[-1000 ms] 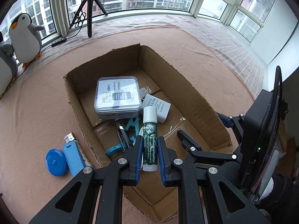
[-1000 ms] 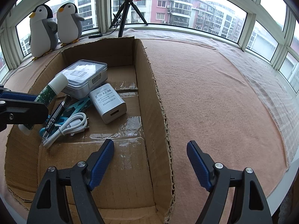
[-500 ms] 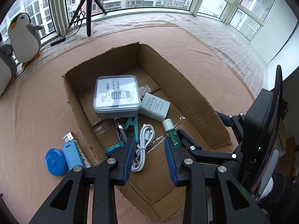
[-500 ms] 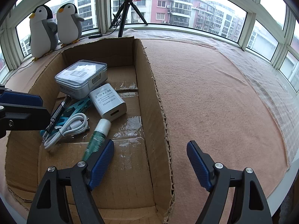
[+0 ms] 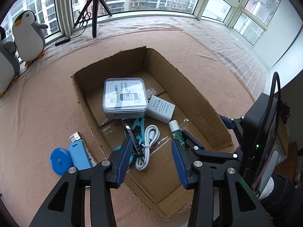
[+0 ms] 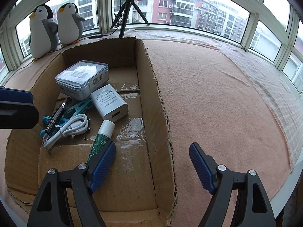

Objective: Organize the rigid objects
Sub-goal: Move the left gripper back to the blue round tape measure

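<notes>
An open cardboard box [image 5: 198, 96] [image 6: 151, 87] holds a clear-lidded case [image 5: 125, 96] [image 6: 83, 78], a white power adapter [image 5: 161, 109] [image 6: 108, 103], a white cable [image 5: 148, 147] [image 6: 66, 130], a teal clip [image 5: 139, 124], a dark pen [image 5: 130, 132] and a green tube with a white cap [image 5: 175, 130] [image 6: 102, 138] lying on the box floor. My left gripper [image 5: 151, 162] is open and empty above the box's near end. My right gripper [image 6: 151, 166] is open and empty over the box's right wall.
A blue round tape measure [image 5: 59, 160], a blue lighter [image 5: 79, 157] and a small patterned item lie on the brown cloth left of the box. Plush penguins [image 6: 55, 28] and a tripod [image 6: 128, 13] stand by the windows. The table edge [image 6: 284, 185] is at the right.
My left gripper opened and let go of the green tube, which dropped onto the box floor beside the adapter. The left gripper then drew back and up. The right gripper stayed still.
</notes>
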A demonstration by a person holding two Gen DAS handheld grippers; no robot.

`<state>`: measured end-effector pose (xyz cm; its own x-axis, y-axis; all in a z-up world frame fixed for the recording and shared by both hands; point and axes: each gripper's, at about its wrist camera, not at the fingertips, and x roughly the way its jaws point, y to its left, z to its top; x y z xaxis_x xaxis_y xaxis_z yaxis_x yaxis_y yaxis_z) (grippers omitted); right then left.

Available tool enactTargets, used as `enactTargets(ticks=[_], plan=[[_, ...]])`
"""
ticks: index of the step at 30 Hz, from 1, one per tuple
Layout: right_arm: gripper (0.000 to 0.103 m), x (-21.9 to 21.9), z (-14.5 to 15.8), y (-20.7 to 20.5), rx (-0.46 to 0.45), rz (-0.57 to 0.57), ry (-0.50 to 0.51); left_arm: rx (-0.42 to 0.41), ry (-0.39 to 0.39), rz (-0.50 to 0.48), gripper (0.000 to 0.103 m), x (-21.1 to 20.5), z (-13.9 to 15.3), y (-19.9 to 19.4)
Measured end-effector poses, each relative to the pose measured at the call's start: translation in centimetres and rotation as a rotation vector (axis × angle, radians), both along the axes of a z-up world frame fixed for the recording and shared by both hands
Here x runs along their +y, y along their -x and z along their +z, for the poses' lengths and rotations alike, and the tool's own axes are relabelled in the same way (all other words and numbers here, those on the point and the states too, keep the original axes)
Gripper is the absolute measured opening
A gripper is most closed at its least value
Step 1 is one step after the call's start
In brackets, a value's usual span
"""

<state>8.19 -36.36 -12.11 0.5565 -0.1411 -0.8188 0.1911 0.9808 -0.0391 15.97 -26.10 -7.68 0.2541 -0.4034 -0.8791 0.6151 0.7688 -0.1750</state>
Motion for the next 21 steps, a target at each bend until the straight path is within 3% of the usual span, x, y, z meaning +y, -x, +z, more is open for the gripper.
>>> enactTargets(ticks=[4, 8, 13, 15, 21], plan=[[0.076, -0.1, -0.1, 0.1, 0.0, 0.0, 0.002, -0.006, 0.018, 0.03, 0.047, 1.8, 0.9, -0.5], [0.076, -0.1, -0.1, 0.1, 0.0, 0.0, 0.002, -0.009, 0.037, 0.078, 0.057, 4.5, 1.7, -1.2], [0.077, -0.1, -0.1, 0.1, 0.0, 0.0, 0.003, -0.009, 0.05, 0.143, 0.058, 7.8, 2.2, -2.1], [0.077, -0.1, -0.1, 0.0, 0.0, 0.0, 0.003, -0.01, 0.053, 0.168, 0.062, 8.9, 2.3, -2.4], [0.077, -0.1, -0.1, 0.1, 0.0, 0.0, 0.005, -0.001, 0.05, 0.238, 0.063, 12.1, 1.9, -3.3]])
